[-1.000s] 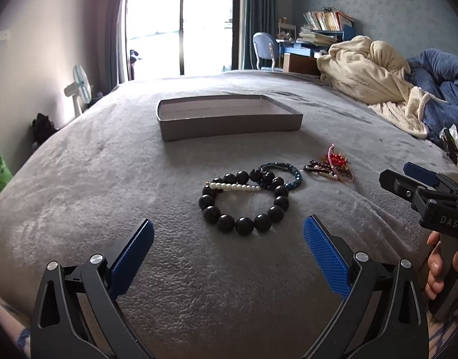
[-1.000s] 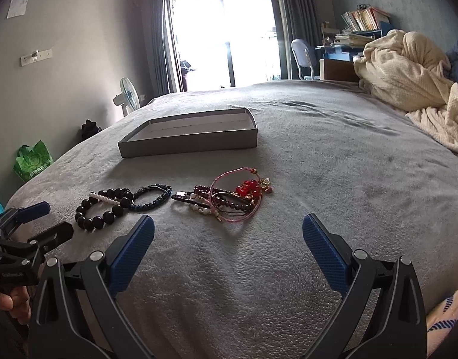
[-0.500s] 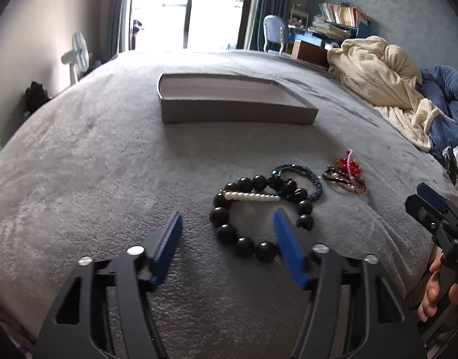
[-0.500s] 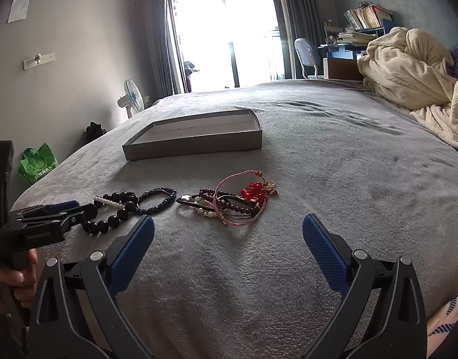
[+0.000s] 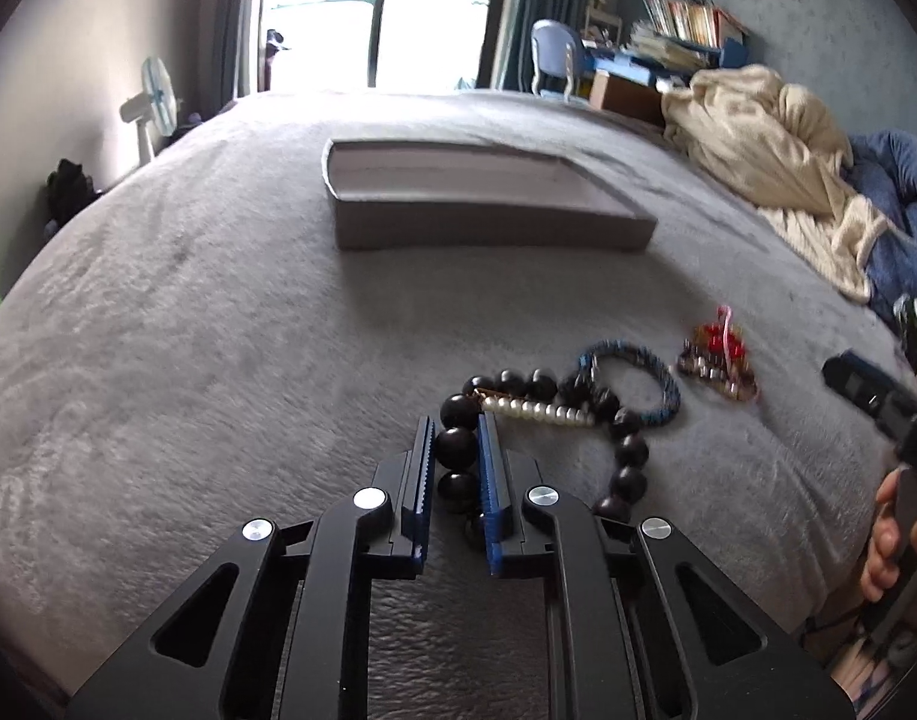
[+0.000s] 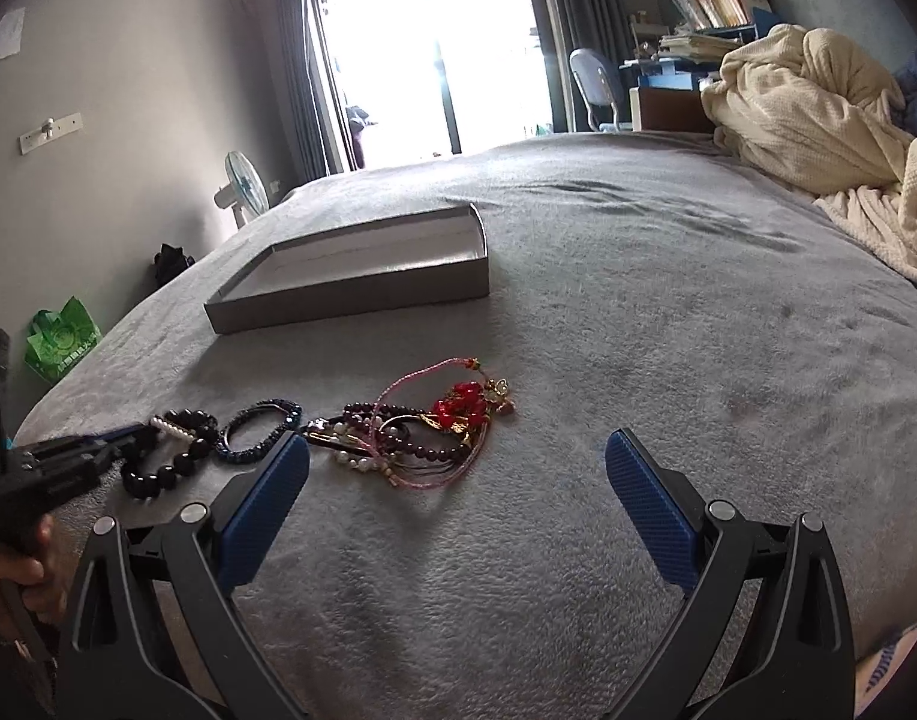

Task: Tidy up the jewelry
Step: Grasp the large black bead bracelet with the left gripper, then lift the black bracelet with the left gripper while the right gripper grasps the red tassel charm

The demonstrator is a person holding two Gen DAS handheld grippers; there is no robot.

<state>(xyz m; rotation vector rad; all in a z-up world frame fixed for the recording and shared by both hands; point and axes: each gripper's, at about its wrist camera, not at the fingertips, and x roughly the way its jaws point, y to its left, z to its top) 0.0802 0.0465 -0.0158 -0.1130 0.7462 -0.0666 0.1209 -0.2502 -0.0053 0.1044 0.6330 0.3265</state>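
Grey bed (image 5: 218, 330), left gripper (image 5: 455, 429) seemingly just pinched onto black bead bracelet (image 5: 458, 447), right gripper (image 6: 458, 468) spread, empty.

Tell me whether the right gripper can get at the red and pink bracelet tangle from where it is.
Probably yes. The right gripper is open, and the red and pink tangle lies just ahead on bare blanket, nothing between; the left gripper is off on the black beads.

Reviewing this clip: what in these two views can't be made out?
- Gray box floor: both views, near wall hides it.
- Black bead bracelet near beads: left wrist view, left hand-held gripper covers them.
- Red-and-pink bracelet pile: left wrist view, blurred; in the right wrist view too tangled to count.
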